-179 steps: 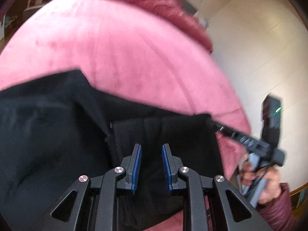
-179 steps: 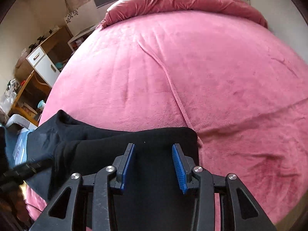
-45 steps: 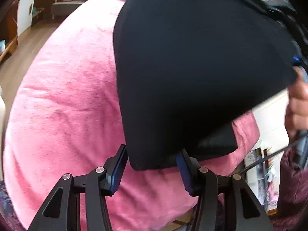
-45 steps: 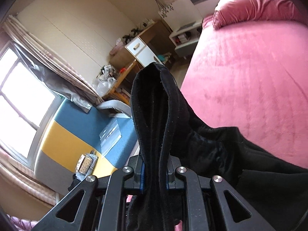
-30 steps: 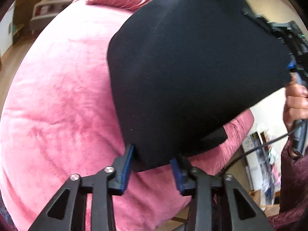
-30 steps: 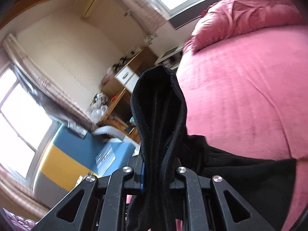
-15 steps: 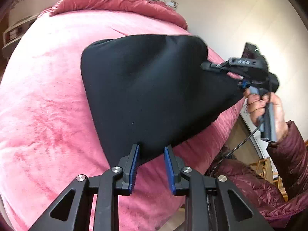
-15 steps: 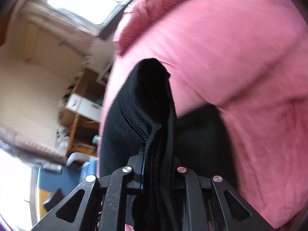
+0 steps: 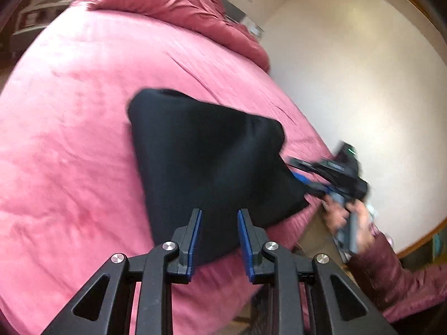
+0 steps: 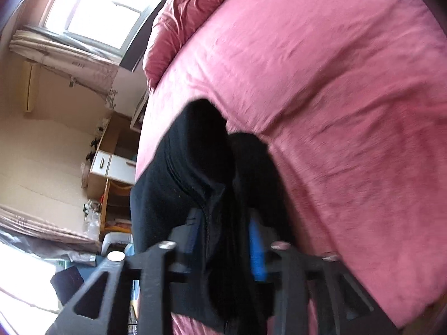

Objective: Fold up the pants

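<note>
Pants laid down on the bed, right fingers letting go

Pants [image 9: 212, 162], black and already doubled into a compact wedge, lie on the pink bed [image 9: 69, 145] near its foot edge, well short of the bunched quilt [image 9: 178, 8] at the head.

To finish this step well, I'd say both hands should let the cloth settle flat before drawing back, pulling straight out along the bed so the fold isn't dragged open or tugged off the edge. A light smoothing of the top layer afterwards would help, since the bundle still looks humped.

The left gripper [image 9: 219, 237] has its fingers [image 9: 195, 234] partly spread, one on each side of the near corner of the pants; the cloth sits between them, but I cannot tell whether the pads actually press on it.

The right gripper [image 10: 223, 237] is at the pants' side edge nearest the wall. Its jaws are opening, with a thick bunch of folded cloth between them, a blue pad showing bare on one side.
</note>
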Demonstrator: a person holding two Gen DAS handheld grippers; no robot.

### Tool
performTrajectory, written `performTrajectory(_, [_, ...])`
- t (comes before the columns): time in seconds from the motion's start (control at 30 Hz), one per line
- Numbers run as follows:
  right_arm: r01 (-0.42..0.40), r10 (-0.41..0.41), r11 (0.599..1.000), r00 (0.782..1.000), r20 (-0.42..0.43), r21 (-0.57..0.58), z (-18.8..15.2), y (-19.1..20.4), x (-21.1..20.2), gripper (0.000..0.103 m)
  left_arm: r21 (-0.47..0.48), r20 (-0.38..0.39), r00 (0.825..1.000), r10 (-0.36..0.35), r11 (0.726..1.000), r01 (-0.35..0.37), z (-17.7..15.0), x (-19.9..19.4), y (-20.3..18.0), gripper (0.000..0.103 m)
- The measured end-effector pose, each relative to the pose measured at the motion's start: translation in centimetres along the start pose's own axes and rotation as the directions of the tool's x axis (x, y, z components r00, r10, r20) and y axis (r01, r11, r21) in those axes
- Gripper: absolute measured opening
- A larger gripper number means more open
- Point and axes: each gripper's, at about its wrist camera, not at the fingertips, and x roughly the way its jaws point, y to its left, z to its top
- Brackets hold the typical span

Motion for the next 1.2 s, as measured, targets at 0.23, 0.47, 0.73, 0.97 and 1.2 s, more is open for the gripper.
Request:
performTrajectory(0.23, [0.004, -0.004, 0.999, 1.0, 0.0, -0.054, -3.2, 2.1, -5.0, 0.045, -0.046, 0.012, 0.997, 0.071, 0.996, -0.071, 1.4, 2.5, 1.4, 0.026])
performTrajectory(0.47, [0.06, -0.059, 0.998, 0.997, -0.049, 0.02, -6.3, 1.4, -2.2, 0.038, -0.03, -0.016, 0.996, 0.084, 0.996, -0.085, 1.5, 4.0, 1.3, 0.026])
performTrajectory(0.73, [0.124, -0.124, 0.992, 0.992, 0.01, -0.029, -5.9, 2.3, -3.4, 0.008, -0.006, -0.009, 0.996, 0.093, 0.996, -0.093, 1.2, 3.1, 0.5, 0.026])
performTrajectory(0.97, [0.164, -0.165, 0.986, 0.986, -0.027, -0.025, -7.5, 0.5, -4.3, 0.008, 0.026, -0.017, 0.996, 0.083, 0.996, -0.083, 1.0, 3.5, -0.2, 0.026])
performTrajectory(1.2, [0.171, -0.173, 0.984, 0.983, -0.063, -0.047, -7.4, -0.4, -3.4, 0.014, 0.07, -0.052, 0.99, 0.13, 0.99, -0.126, 0.6, 4.7, -1.0, 0.026])
